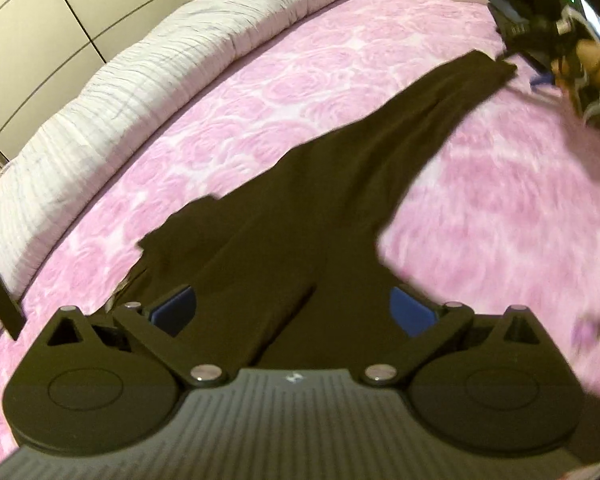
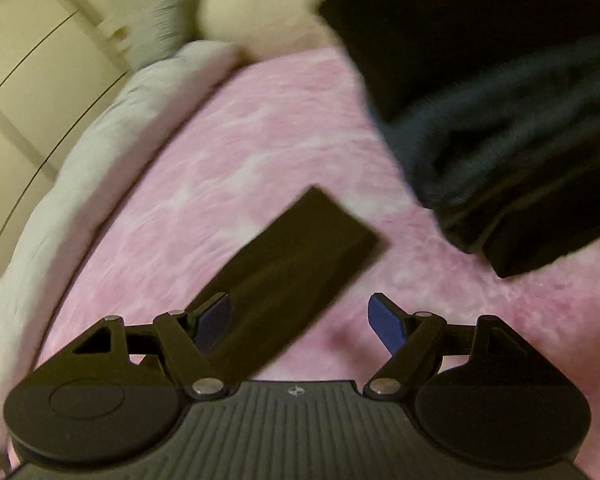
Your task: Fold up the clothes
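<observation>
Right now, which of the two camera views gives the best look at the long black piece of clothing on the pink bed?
The left wrist view: the black garment lies stretched across the pink bedspread, nearly its whole length showing. The right wrist view catches only one blurred end of it between its open fingers.

Warm, dim indoor light, strong fisheye bending at edges; right wrist view heavily motion-blurred.

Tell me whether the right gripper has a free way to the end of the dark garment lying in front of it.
Probably yes. The right gripper has its jaws open, the dark garment end lies on the pink bedspread just ahead, and nothing sits between them.
</observation>
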The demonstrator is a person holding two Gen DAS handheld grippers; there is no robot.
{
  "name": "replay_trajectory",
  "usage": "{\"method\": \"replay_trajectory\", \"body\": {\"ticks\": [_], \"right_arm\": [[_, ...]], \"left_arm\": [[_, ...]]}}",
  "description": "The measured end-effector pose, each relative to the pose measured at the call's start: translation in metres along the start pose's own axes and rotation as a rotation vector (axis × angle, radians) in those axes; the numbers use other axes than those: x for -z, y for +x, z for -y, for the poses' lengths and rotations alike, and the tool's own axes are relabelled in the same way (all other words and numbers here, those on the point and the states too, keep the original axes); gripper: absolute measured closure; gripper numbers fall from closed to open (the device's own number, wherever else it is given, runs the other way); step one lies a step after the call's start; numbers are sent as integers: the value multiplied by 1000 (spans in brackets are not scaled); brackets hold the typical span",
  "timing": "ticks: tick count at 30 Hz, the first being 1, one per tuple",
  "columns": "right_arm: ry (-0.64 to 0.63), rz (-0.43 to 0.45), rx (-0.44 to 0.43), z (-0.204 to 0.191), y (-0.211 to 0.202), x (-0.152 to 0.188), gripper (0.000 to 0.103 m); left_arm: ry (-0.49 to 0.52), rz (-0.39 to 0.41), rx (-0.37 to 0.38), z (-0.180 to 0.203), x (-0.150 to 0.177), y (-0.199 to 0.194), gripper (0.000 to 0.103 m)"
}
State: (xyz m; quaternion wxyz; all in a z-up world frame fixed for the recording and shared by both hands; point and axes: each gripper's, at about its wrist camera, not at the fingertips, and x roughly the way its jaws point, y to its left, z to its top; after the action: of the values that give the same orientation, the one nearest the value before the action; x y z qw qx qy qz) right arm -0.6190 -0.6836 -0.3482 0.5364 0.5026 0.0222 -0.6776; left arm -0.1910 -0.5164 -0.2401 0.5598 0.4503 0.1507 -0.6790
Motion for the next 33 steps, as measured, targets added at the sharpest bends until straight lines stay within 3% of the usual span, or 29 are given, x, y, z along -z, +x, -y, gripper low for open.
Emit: {"method": "replay_trajectory", "body": {"ticks": [3,7,12,15,16,17,21,26,29,33], "right_arm": [[98,18,1,19,26,2,26],[102,77,-48,20,41,-1,26],[151,110,-53,22,54,-4,51],[181,87,-54,27,50,-6,92],[163,79,-57,26,47,-7,98],[139,74,-62,24,43,-9,98],[-72,83,-122,-14,17,-20,98],[-431,114,-266,-124,-36,8,98],[-665,124,-363,-209,-65,61,98],[-948,137,-525,-314,-103,180,98]], "left_arm": [[-3,30,38,16,-41,16,1],[14,72,66,35,-78,29,1],[46,65,102,55,-88,33,1],[76,39,75,55,-78,33,1],[82,28,63,54,-74,34,1],[72,10,44,49,-70,36,1],[-99,-35,-32,7,-46,43,1],[-329,-8,-63,-52,-1,22,1],[-383,-3,-88,-92,46,-5,1],[-438,-6,-126,-148,117,-44,1]]}}
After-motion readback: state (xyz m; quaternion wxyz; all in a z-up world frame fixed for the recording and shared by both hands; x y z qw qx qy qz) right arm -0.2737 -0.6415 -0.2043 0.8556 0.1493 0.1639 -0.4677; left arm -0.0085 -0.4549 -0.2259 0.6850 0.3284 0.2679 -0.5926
